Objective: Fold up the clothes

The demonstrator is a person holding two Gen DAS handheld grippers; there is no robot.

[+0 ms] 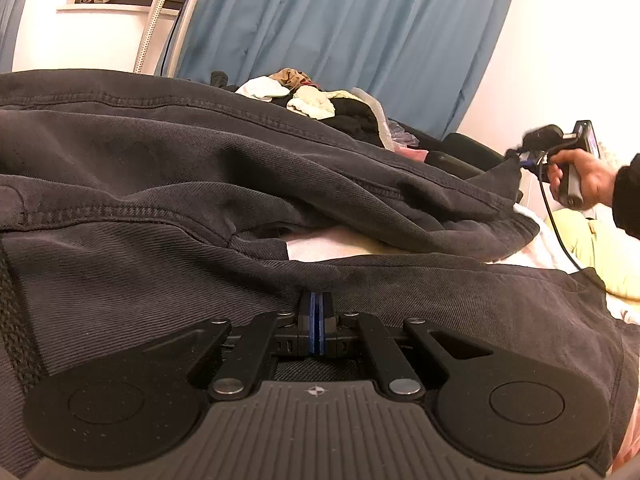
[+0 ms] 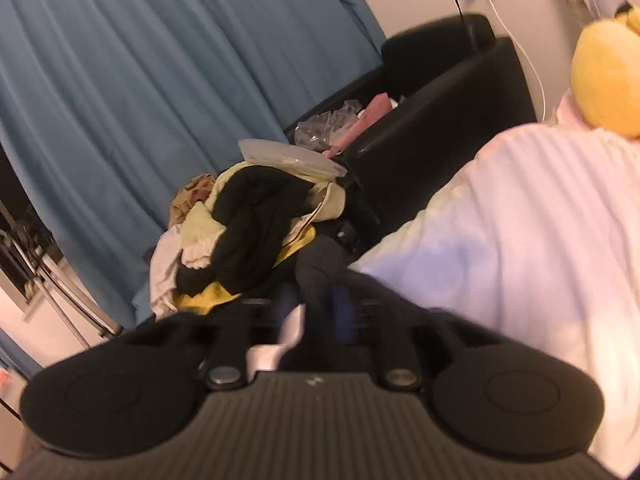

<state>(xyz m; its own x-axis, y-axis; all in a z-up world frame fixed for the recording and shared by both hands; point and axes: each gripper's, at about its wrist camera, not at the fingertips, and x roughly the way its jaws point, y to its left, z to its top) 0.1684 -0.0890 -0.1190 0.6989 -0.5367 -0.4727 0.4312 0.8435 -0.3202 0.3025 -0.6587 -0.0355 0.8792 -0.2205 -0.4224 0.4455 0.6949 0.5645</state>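
The fold looks to be at an early stage: the dark grey garment [image 1: 248,168] lies spread and rumpled across the bed [image 1: 332,246], one part doubled loosely over another with pale bedding showing in the gap, and no flat, squared shape yet. The left tool [image 1: 316,312] has its blue pads pressed together on a fold of that cloth near its near edge, while the right tool [image 2: 316,304] pinches a dark corner between its narrow pads, lifted at the far end. A heap of unfolded clothes [image 2: 248,236] waits near the blue curtain [image 2: 140,92], so most of the work appears left. Room seems open over the white bedding [image 2: 520,240] to the right; the black furniture [image 2: 440,120] and the heap bound the far side
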